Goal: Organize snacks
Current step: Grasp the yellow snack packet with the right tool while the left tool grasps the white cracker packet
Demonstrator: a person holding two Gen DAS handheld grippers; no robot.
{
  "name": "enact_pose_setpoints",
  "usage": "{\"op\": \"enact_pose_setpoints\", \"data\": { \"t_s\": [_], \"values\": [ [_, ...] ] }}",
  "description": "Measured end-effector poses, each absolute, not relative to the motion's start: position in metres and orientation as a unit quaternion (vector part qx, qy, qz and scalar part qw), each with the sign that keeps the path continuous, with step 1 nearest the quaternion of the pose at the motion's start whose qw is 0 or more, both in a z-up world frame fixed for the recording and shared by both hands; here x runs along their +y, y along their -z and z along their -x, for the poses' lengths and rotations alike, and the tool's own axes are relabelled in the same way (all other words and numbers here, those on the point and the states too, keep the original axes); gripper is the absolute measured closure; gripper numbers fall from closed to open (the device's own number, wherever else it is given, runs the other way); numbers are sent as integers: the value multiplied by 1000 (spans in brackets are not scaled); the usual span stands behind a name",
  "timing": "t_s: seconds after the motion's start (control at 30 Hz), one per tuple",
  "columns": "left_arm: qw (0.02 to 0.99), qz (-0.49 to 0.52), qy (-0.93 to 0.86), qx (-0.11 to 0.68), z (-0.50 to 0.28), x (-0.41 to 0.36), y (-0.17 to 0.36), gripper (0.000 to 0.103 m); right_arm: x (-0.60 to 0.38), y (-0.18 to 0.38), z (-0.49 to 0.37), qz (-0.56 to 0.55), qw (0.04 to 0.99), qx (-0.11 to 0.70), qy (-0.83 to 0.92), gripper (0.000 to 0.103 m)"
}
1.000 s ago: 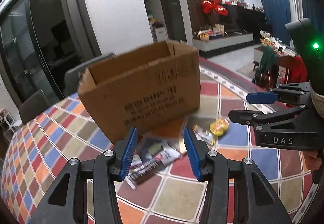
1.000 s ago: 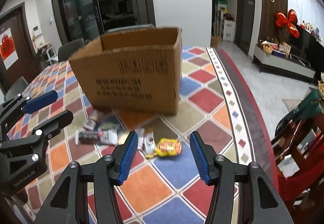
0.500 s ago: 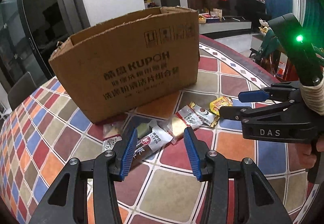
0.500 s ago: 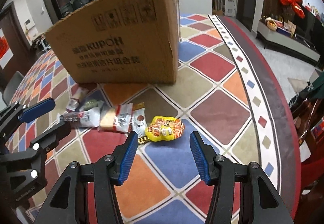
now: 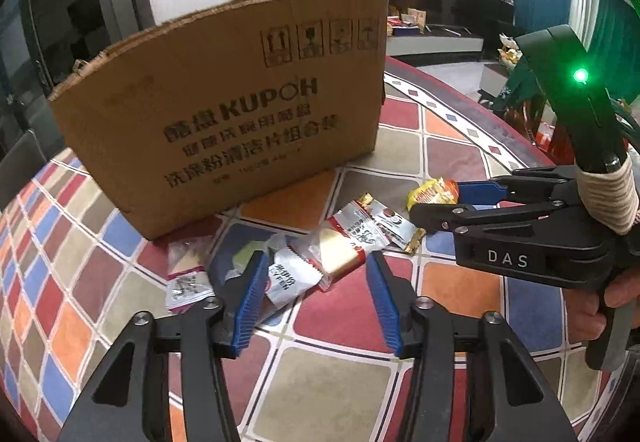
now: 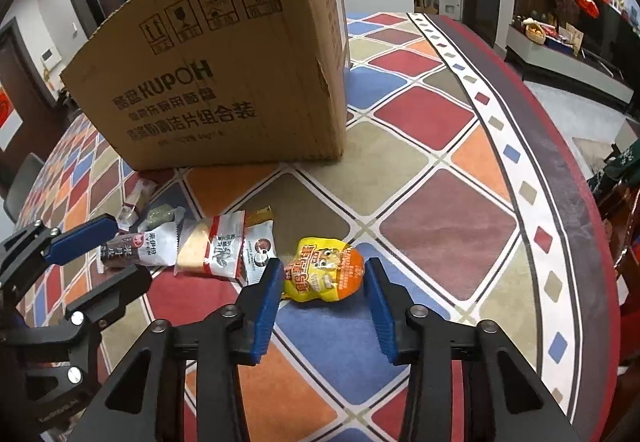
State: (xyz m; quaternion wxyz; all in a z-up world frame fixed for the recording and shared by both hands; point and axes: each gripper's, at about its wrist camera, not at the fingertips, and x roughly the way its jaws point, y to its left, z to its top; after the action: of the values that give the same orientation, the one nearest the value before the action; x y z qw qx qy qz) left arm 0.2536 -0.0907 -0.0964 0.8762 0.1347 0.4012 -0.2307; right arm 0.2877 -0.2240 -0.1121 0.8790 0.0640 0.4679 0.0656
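- My right gripper: jaws wide, straddling yellow snack pack at frame centre, not clamped.
- My left gripper: jaws wide over white wrappers, lower centre.
- Cardboard box upper left on counter.

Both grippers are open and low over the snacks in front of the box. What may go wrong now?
1. The right gripper straddles the puffy yellow snack bag; closing might squash it or let it slip.
2. The left gripper sits over overlapping packets, so it may pinch two together.
3. The grippers are close and could collide.
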Motion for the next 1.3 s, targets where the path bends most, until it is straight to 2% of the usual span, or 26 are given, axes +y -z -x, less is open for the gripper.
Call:
{"op": "enact_pose_setpoints", "data": {
  "t_s": [0.1,0.3,0.73,0.9,1.13,1.2,1.3],
  "values": [
    [871,-136,237,409,-260,-91,100,50,-223,112,-288,-61,881,464,-66,72],
    [863,-151,246,415,-267,-93,105,46,-219,111,-285,-50,887,455,-65,78],
    [836,-238,274,411,-280,-122,121,40,-213,95,-262,-58,899,430,-64,79],
    [833,-224,285,419,-286,-120,122,40,-214,100,-263,-66,894,439,-61,80],
    [831,-203,300,422,-284,-117,121,64,-212,98,-263,-69,894,438,-67,80],
    [832,-199,301,422,-283,-116,120,68,-211,97,-262,-68,894,437,-67,80],
    [833,-191,301,423,-282,-112,117,69,-211,95,-261,-68,895,436,-68,80]
  ]
}}
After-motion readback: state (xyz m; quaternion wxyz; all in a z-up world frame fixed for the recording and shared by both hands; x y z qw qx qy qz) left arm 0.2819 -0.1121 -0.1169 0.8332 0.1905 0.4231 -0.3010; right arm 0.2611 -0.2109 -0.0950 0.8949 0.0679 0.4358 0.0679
